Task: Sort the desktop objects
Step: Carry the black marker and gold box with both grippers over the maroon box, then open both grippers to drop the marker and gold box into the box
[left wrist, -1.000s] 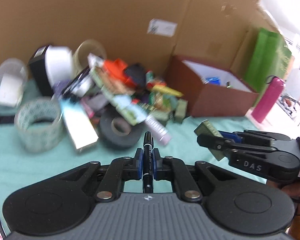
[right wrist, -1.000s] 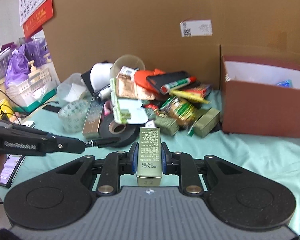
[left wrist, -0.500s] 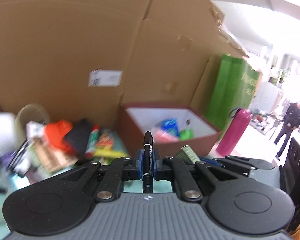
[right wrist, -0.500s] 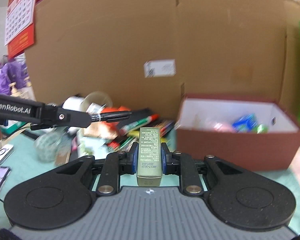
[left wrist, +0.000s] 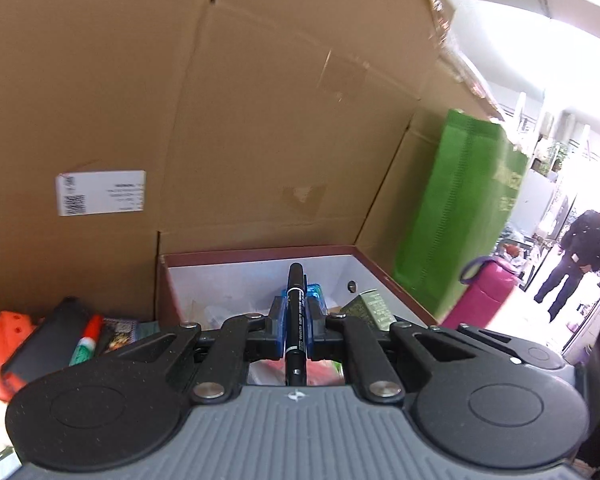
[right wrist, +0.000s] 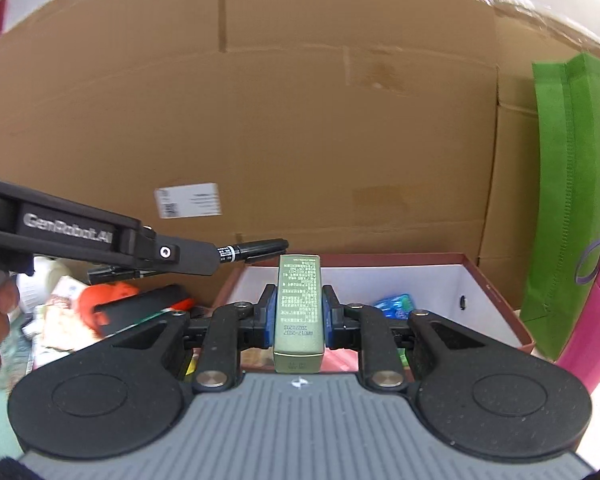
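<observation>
My left gripper (left wrist: 295,322) is shut on a black marker pen (left wrist: 295,312) that points forward over the open maroon box (left wrist: 260,254). My right gripper (right wrist: 299,312) is shut on a small olive-green carton (right wrist: 299,308), held above the same box (right wrist: 496,292). The carton's end also shows in the left wrist view (left wrist: 370,308), just right of the marker. The left gripper and its marker (right wrist: 256,249) reach in from the left in the right wrist view. The box holds a blue packet (right wrist: 394,306) and other small items.
A pile of desk items lies left of the box: an orange object (left wrist: 4,336), a black case (left wrist: 48,344), a red-and-green marker (left wrist: 85,340). A tall cardboard wall (left wrist: 260,120) stands behind. A green bag (left wrist: 460,216) and pink bottle (right wrist: 596,312) stand right of the box.
Both grippers have risen and swung right from the pile toward the maroon box, each still holding its item. The box is now directly ahead and closer.
</observation>
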